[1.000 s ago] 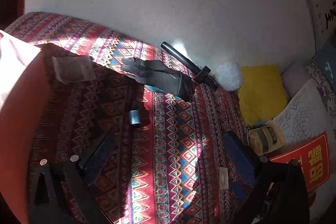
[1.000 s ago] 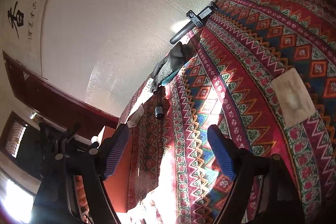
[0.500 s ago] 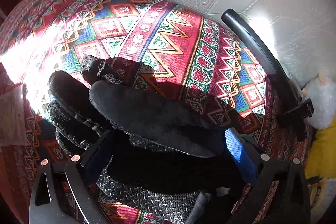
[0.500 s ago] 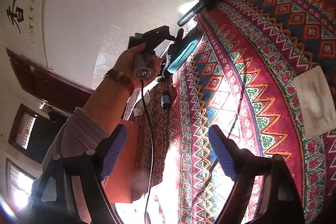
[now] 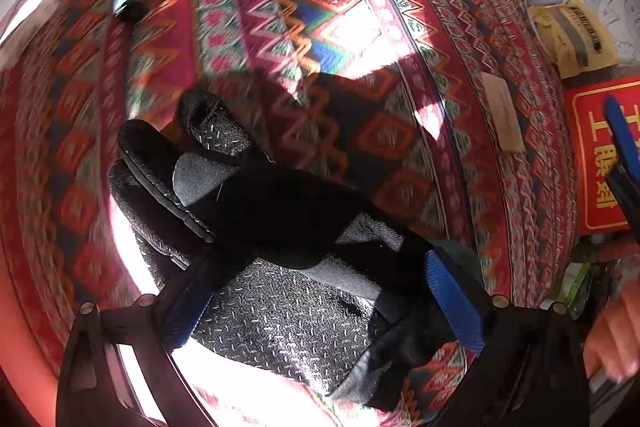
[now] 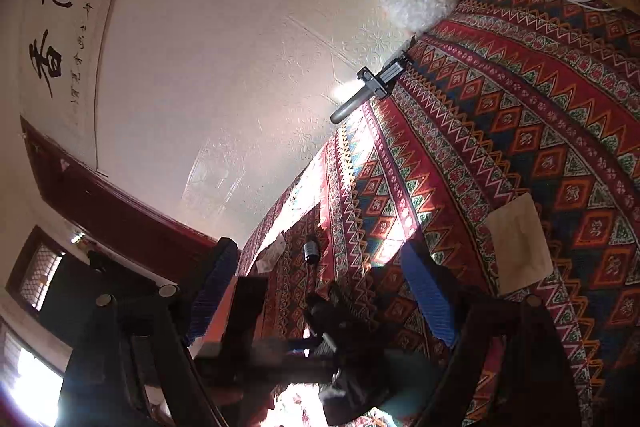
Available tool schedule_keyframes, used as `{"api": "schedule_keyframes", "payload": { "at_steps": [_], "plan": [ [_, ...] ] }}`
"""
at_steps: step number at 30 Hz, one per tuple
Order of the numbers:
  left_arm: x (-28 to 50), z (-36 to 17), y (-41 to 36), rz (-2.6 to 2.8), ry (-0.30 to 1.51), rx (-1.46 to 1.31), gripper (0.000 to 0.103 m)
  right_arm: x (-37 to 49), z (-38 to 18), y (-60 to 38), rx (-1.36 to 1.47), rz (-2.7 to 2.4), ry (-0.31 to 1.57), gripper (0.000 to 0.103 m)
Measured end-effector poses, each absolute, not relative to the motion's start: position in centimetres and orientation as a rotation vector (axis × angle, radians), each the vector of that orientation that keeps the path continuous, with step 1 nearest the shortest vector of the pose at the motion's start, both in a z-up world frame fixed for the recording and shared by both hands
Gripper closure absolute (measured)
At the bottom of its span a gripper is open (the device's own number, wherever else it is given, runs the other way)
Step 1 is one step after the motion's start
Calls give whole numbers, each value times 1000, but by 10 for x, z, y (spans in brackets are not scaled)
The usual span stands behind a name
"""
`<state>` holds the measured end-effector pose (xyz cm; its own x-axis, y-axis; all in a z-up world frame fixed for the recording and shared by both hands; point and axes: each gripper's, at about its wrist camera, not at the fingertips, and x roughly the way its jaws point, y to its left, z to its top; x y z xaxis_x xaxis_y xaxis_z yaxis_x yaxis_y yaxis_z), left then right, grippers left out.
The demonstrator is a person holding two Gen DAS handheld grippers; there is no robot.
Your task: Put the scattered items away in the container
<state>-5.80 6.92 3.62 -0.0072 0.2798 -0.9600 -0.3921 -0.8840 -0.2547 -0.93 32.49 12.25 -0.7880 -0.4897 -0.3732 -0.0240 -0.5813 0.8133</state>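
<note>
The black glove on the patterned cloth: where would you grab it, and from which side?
Grip the glove across its palm, coming from above. It lies flat and limp on the cloth, so the broad palm gives more to pinch than the thin fingers. The left gripper already straddles the cuff end, jaws wide.

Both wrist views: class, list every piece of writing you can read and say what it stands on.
"春蘭": large black brush characters on the wall scroll.
Small column of characters beside them on the scroll: too small to read.
"工": yellow character, top of the red sign; those below it are blurred.
Print on the tan packet: too blurred.
</note>
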Motion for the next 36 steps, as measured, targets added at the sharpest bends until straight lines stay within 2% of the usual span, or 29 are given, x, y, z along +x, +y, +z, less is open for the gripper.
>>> {"api": "schedule_keyframes", "payload": {
  "at_steps": [2,4,5,7,8,11,16,22,29,30,31,32,33,34,35,36],
  "plan": [
    [-30,43,26,2001,-39,-1787,19,-16,121,302,962,-2337,-1147,15],
    [-15,37,-19,2008,-255,-1791,54,-19,118,276,1072,-2280,-993,14],
    [-14,29,-38,1980,-367,-1791,60,-18,117,262,1116,-2272,-907,11],
    [-8,11,-71,1913,-566,-1772,85,-13,114,234,1178,-2266,-711,4],
    [-7,6,-85,1906,-633,-1775,91,-7,112,220,1199,-2273,-598,1],
    [-11,7,-107,1868,-781,-1767,93,7,100,192,1229,-2320,-290,1],
    [-11,57,-104,1930,-683,-1627,94,7,68,186,1404,-2359,-119,1],
    [-22,92,-136,1929,-793,-1488,94,26,64,150,1197,-2377,426,1],
    [-34,109,-164,1832,-1016,-1307,94,15,19,93,1195,-2295,742,1],
    [-34,112,-169,1827,-1039,-1285,94,10,19,93,1224,-2310,686,2],
    [-35,115,-174,1831,-1059,-1264,94,3,25,96,1252,-2323,585,11],
    [-34,120,-179,1839,-1075,-1240,94,-3,34,103,1263,-2347,456,26],
    [-33,125,-184,1852,-1093,-1210,94,-9,44,113,1266,-2378,298,34],
    [-32,132,-191,1869,-1112,-1179,94,-15,53,125,1266,-2407,136,51],
    [-33,139,-195,1897,-1126,-1144,94,-19,59,136,1273,-2433,9,60],
    [-31,151,-203,1938,-1133,-1102,94,-22,63,147,1277,-2439,-104,63]
  ]
}}
